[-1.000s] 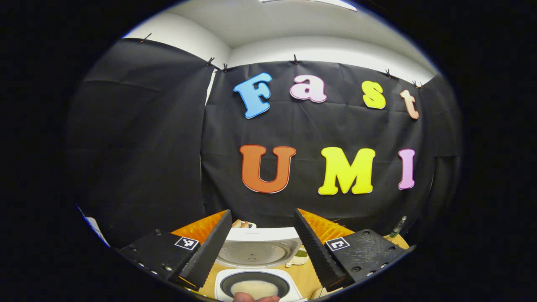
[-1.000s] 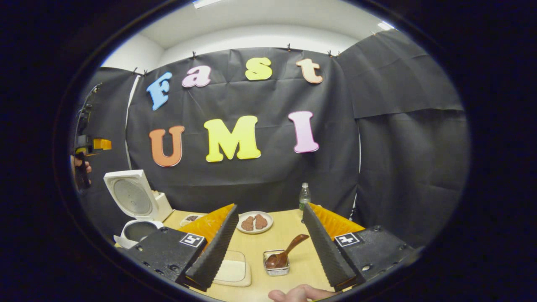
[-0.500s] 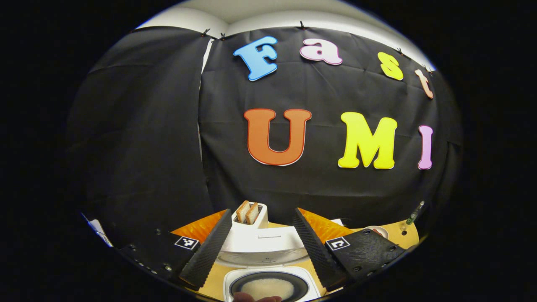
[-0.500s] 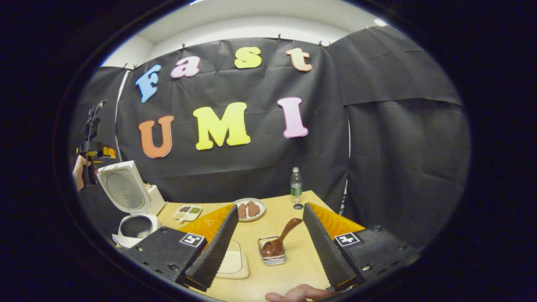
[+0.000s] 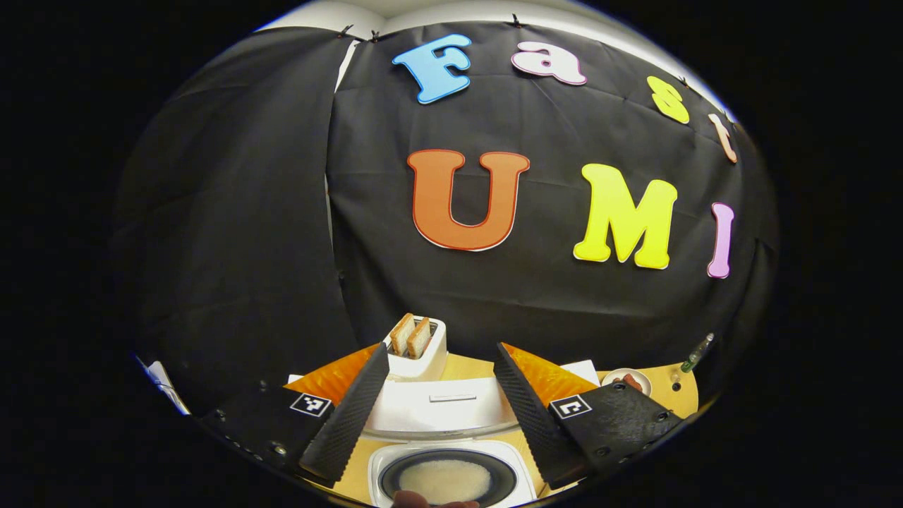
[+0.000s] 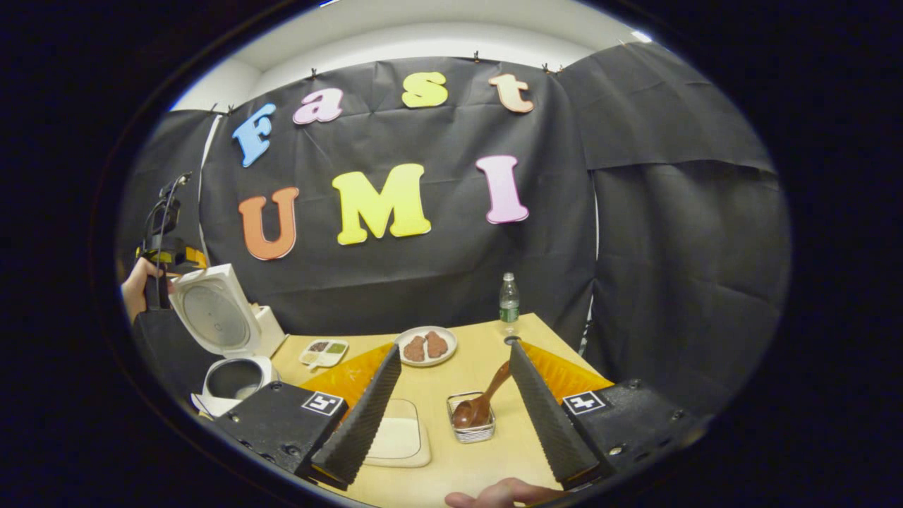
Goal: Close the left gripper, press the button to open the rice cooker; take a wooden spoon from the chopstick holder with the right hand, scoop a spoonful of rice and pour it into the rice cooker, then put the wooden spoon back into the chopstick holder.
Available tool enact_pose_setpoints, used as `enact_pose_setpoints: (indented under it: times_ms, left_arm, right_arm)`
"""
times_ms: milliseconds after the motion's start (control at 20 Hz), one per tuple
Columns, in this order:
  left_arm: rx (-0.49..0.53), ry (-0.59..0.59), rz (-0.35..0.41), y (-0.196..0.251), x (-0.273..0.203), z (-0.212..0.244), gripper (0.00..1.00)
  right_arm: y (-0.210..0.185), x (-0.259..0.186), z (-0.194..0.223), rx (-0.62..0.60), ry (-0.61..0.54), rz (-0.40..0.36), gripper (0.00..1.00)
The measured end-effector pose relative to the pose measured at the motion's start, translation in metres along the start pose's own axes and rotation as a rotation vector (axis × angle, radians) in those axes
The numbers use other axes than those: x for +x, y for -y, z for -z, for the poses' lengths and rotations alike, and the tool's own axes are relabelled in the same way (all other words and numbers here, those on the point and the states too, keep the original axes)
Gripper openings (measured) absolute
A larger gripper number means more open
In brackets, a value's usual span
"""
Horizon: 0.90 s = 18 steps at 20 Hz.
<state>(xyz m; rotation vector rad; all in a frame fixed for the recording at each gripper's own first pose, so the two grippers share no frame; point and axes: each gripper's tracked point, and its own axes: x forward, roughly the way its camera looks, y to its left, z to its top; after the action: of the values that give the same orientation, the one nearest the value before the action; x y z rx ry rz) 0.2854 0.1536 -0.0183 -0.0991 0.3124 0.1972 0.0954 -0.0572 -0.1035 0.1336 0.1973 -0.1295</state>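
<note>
rice cooker [image 6: 229, 331]: 1 | wooden spoon [image 6: 483, 398]: 1 | chopstick holder [image 6: 472, 427]: 1 | toaster [image 5: 417, 353]: 1, toast slices [image 5: 410, 336]: 2 | water bottle [image 6: 508, 303]: 1 | plate [image 6: 425, 346]: 1 | condiment tray [image 6: 323, 352]: 1 | rice tray [image 6: 399, 441]: 1

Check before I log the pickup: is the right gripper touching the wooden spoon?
Apart. In the right gripper view the right gripper is open, table showing between its fingers and the wooden spoon.

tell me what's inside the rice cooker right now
The open rice cooker holds a dark inner pot with a layer of white rice across its bottom. A fingertip at the near edge hides a bit of the rim.
</note>
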Motion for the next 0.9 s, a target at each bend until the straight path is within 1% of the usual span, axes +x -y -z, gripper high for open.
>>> enact_pose_setpoints:
  times_ms: [150,200,250,300,350,400,450,600,700,900]
  left_arm:
    - [-0.001,-0.048,0.019,0.003,-0.019,0.009,0.97]
    - [-0.006,-0.071,0.028,0.005,-0.027,0.014,0.97]
    - [-0.009,-0.094,0.038,0.007,-0.036,0.021,0.97]
    - [-0.011,-0.118,0.047,0.008,-0.044,0.028,0.97]
    - [-0.016,-0.140,0.056,0.010,-0.053,0.035,0.97]
    - [-0.027,-0.159,0.064,0.011,-0.063,0.043,0.97]
    - [-0.039,-0.181,0.071,0.014,-0.071,0.052,0.97]
    - [-0.101,-0.286,0.103,0.022,-0.094,0.090,0.96]
    - [-0.154,-0.349,0.104,0.025,-0.108,0.118,0.96]
    - [-0.166,-0.444,0.091,0.028,-0.121,0.166,0.97]
  right_arm:
    - [-0.013,0.002,0.005,0.010,-0.023,-0.032,0.98]
    - [-0.018,0.001,0.007,0.010,-0.028,-0.047,0.99]
    - [-0.023,0.001,0.007,0.007,-0.029,-0.062,0.97]
    - [-0.029,0.001,0.007,-0.001,-0.029,-0.076,0.99]
    - [-0.034,0.001,0.009,-0.010,-0.031,-0.090,0.97]
    - [-0.039,-0.001,0.010,-0.017,-0.033,-0.107,0.99]
    - [-0.044,-0.002,0.012,-0.024,-0.037,-0.123,0.98]
    - [-0.055,-0.007,0.022,-0.041,-0.056,-0.162,0.99]
    - [-0.059,-0.009,0.031,-0.048,-0.077,-0.184,0.97]
    - [-0.061,-0.012,0.044,-0.054,-0.111,-0.213,0.99]
